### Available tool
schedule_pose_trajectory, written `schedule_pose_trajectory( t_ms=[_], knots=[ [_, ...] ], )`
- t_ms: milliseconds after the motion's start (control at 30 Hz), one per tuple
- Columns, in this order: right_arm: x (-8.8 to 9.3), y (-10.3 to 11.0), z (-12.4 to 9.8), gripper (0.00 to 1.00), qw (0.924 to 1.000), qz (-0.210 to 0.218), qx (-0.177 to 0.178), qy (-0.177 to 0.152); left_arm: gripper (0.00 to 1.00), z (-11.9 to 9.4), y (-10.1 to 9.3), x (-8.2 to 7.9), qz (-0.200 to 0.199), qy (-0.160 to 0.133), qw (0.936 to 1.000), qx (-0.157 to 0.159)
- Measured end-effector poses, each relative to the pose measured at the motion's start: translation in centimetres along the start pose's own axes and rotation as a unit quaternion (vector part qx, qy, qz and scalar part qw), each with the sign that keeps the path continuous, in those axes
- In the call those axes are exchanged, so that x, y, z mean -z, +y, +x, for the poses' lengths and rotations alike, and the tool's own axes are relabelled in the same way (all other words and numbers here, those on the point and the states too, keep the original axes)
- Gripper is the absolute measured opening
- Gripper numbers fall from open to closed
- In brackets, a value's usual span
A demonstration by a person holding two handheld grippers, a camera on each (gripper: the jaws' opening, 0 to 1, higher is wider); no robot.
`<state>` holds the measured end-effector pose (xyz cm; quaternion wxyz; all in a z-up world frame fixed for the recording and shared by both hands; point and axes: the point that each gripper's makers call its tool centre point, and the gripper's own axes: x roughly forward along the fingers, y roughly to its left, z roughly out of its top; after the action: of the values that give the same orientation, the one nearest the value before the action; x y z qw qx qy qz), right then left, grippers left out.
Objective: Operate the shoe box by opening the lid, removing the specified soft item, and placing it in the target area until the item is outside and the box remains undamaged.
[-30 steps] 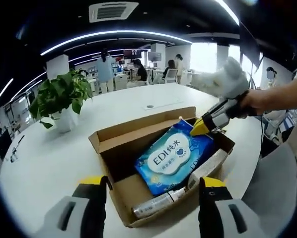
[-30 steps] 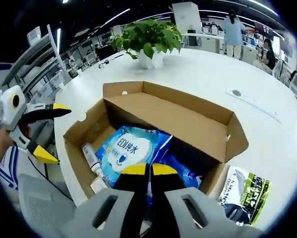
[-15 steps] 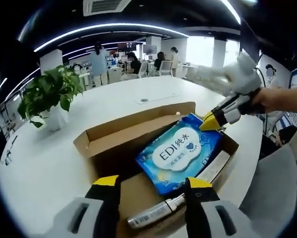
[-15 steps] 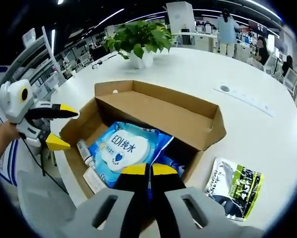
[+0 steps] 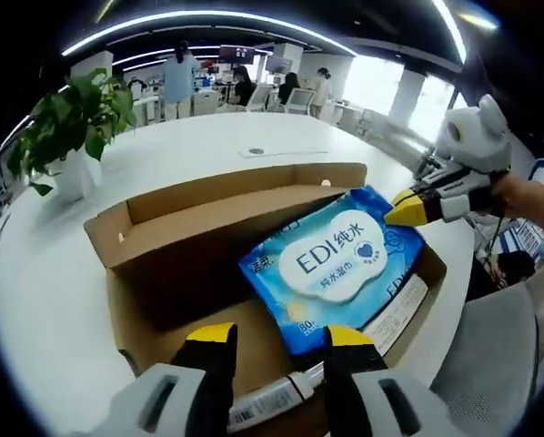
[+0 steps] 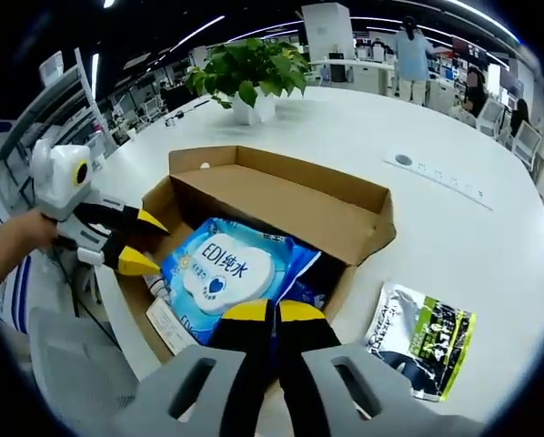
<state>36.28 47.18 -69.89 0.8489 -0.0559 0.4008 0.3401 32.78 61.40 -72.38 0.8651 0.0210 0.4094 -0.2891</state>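
The table [image 6: 490,237] is broad, white and smooth, curving away toward a potted plant [image 6: 249,77]. On it sits the box [image 5: 190,228], plain brown corrugated card, its lid already folded back as a long flap along the far side.

Inside lies the wipes pack [image 5: 336,264], a soft blue plastic pouch with a white cloud-shaped label, pillowy and slightly crinkled. It rests tilted, its far corner lifted above the box rim. The right gripper [image 5: 408,209] appears pinched on that corner, its yellow tips pressed together. In the right gripper view the tips cover the pack's edge, so the grip itself is hard to confirm.

The left gripper [image 5: 272,341] hangs over the near box wall with its jaws spread and nothing between them. A slim silver tube [image 5: 272,396] and a flat printed card lie along the box floor beside the pack. A glossy green-and-black sachet [image 6: 422,337] lies flat on the table outside the box.

The step in hand looks like the lift-out. Next, the pack needs raising clear of the cardboard walls without dragging them, then carrying to open table.
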Motion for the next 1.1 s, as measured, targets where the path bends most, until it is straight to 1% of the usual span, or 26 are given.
schedule_pose_trajectory(
  t_ms=[67,133,233,367,467,600,633,667,700,733,767,800,833,900,1033,1100],
  knots=[
    [0.0,0.0,0.0,0.0,1.0,-0.002,0.0,0.0,0.36,0.4,-0.1,0.1,-0.01,0.007,0.9999,0.01],
    [0.0,0.0,-0.1,0.0,1.0,-0.002,-0.002,-0.001,0.33,0.6,-0.2,0.0,-0.021,0.007,0.9996,0.017],
    [0.0,0.0,-0.2,0.0,1.0,0.005,-0.006,-0.002,0.31,0.9,0.1,-0.3,-0.028,0.003,0.9995,0.017],
    [0.1,0.0,-0.3,0.0,1.0,0.006,-0.007,-0.002,0.3,1.3,0.1,-0.3,-0.044,0.008,0.9987,0.024],
    [0.1,0.1,-0.3,0.0,0.9999,0.008,-0.007,-0.003,0.29,1.8,0.0,-0.3,-0.065,0.012,0.9974,0.031],
    [0.2,0.1,-0.4,0.0,0.9999,0.009,-0.008,-0.004,0.26,2.5,-0.2,0.0,-0.078,0.021,0.996,0.038],
    [0.2,0.2,-0.4,0.0,0.9999,0.011,-0.009,-0.004,0.26,2.5,-0.3,0.0,-0.085,0.02,0.9953,0.041],
    [0.3,0.1,-0.4,0.0,0.9999,0.011,-0.009,-0.004,0.25,2.6,-0.6,-0.2,-0.102,0.018,0.9934,0.05],
    [0.3,0.1,-0.4,0.0,0.9999,0.011,-0.009,-0.004,0.24,2.7,-0.7,-0.2,-0.107,0.018,0.9927,0.052],
    [0.4,0.1,-0.4,0.0,0.9999,0.012,-0.009,-0.004,0.22,2.7,-1.0,0.0,-0.132,0.023,0.989,0.063],
    [0.4,0.1,-0.4,0.0,0.9998,0.014,-0.01,-0.005,0.2,2.8,-1.1,0.0,-0.144,0.024,0.9869,0.069],
    [0.4,0.1,-0.5,0.0,0.9998,0.015,-0.01,-0.006,0.2,2.8,-1.3,0.0,-0.161,0.02,0.984,0.075],
    [0.5,0.1,-0.5,0.0,0.9998,0.016,-0.01,-0.005,0.2,2.8,-1.4,0.0,-0.172,0.022,0.9817,0.078],
    [0.5,0.1,-0.5,0.0,0.9998,0.018,-0.01,-0.006,0.19,2.8,-1.4,0.1,-0.173,0.022,0.9818,0.076],
    [0.6,0.2,-0.6,0.0,0.9996,0.023,-0.011,-0.008,0.16,2.7,-1.7,0.2,-0.182,0.02,0.9797,0.081],
    [0.6,0.2,-0.6,0.0,0.9996,0.025,-0.011,-0.009,0.11,2.5,-1.7,0.2,-0.178,0.017,0.9806,0.08]
  ],
)
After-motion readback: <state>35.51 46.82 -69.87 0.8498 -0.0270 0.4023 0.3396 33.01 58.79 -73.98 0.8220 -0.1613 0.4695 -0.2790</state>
